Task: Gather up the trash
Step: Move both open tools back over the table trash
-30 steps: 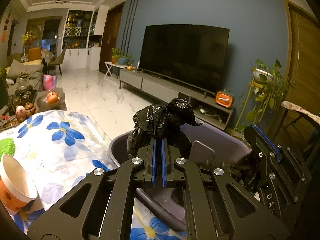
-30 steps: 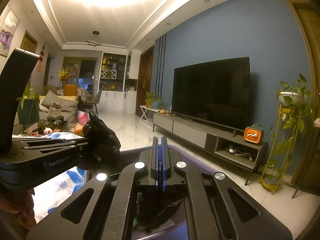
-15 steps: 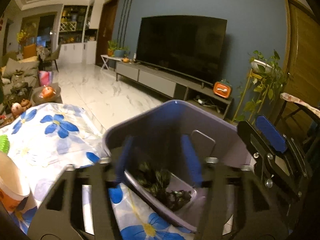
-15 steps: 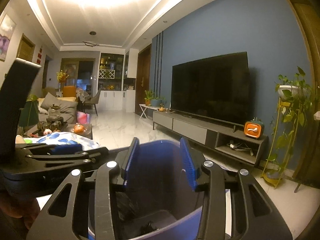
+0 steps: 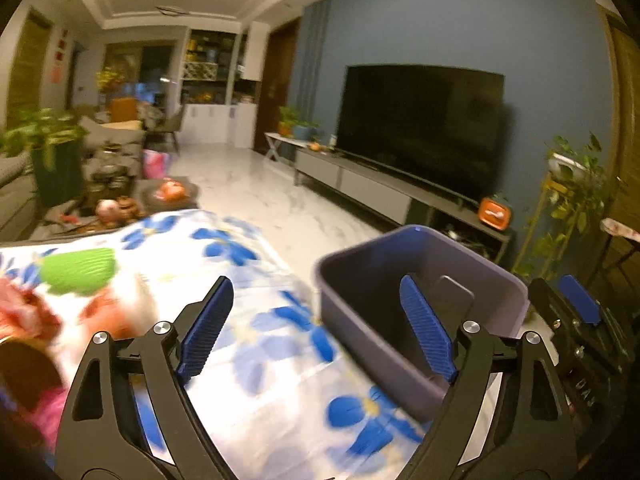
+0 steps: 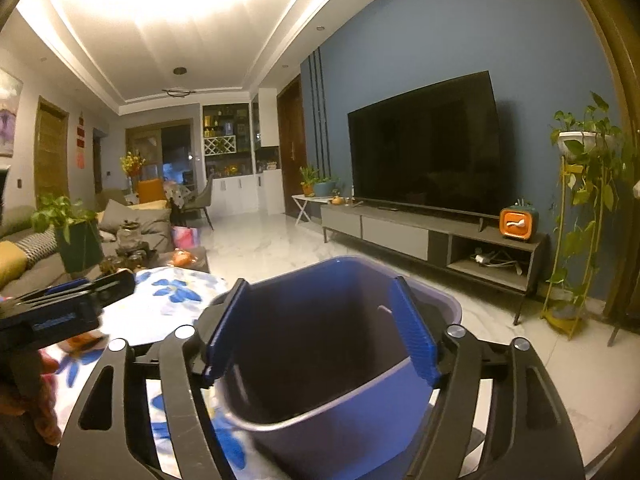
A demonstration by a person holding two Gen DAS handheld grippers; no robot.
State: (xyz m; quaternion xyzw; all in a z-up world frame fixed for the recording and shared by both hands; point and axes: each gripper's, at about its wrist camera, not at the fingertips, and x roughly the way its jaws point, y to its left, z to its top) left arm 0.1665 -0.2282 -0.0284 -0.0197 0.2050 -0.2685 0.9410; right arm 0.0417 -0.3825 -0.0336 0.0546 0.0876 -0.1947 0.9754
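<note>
Tongs came first, closest to me. The left gripper (image 5: pixel 316 330) had its blue pads (image 5: pixel 206 326) spread wide, with nothing between them. It hung over the flower cloth (image 5: pixel 256 392) on the table. The right gripper (image 6: pixel 320 330) was spread wide too, and empty. It hung right over the mouth of the purple bin (image 6: pixel 340 380).

Just past the left tongs, the bin (image 5: pixel 360 280) sat at the edge of the cloth. I could not see down to its bottom, so I could not tell what was in it.

Off to the left side of the cloth lay the things that looked like trash. An orange and white paper cup (image 5: pixel 116 312) lay closest to the tongs. A green scrap (image 5: pixel 76 270) lay a bit farther back. Both were blurry, so I could not say more about them.

I think the next job was to pick up the cup. It would go best if the left tongs stayed wide, came down with one pad on each side of the cup wall, and squeezed softly. A paper cup squashes with a hard pinch. The right tongs should move off the bin so the way in stays free.

Far back stood the big dark TV (image 6: pixel 424 148), the blue wall (image 6: pixel 520 32) and a leafy plant (image 6: pixel 584 184).
</note>
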